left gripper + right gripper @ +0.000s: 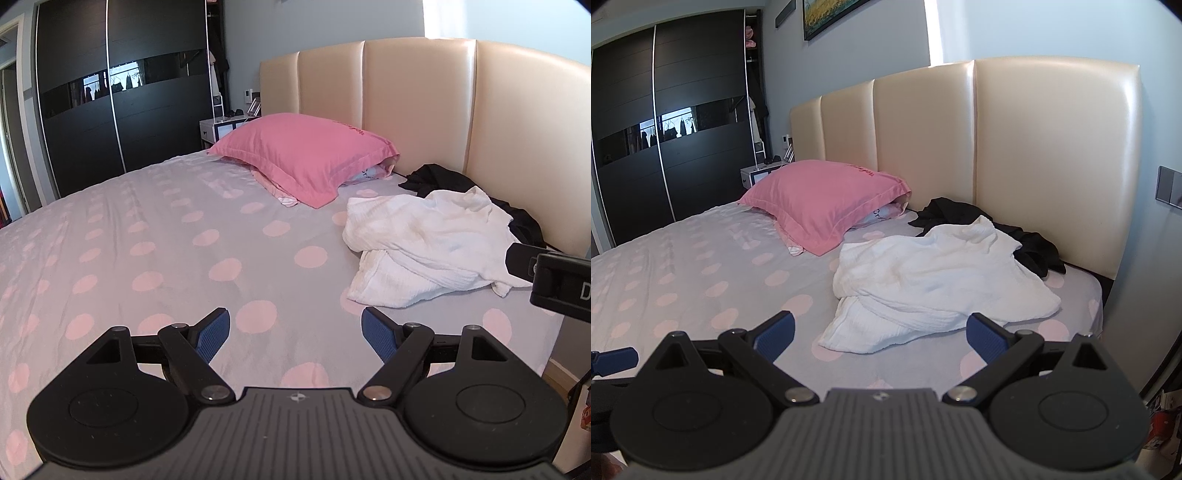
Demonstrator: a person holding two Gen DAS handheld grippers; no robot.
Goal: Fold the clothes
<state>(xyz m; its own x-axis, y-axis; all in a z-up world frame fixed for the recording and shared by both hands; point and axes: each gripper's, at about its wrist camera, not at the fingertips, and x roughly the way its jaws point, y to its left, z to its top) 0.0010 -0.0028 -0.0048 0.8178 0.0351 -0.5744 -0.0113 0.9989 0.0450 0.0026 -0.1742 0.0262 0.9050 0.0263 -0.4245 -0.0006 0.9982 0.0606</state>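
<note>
Nearest the viewer, two hand-held grippers hover above a bed with their jaws spread wide and nothing between them: the left hand-held gripper [295,334] over bare sheet, the right hand-held gripper [880,338] aimed at the near edge of a crumpled white garment [934,284]. The bed [155,236], dressed in a pale sheet with pink dots, carries everything.

The white garment lies in a loose heap on the right half of the mattress, its near hem doubled under and its surface crinkled like gauze cotton. It looks light, limp and free of any stiffness, so it should drape and sag from whatever point is pinched. The thick rolled fold along the near left corner looks the surest place to take hold, though a pinch there may catch several layers at once; a single edge would spread it better.

Behind it, partly covered, a black garment [1030,247] is bunched against the cream padded headboard [1034,147]. A pink pillow [827,199] sits to the far left, well clear.
</note>
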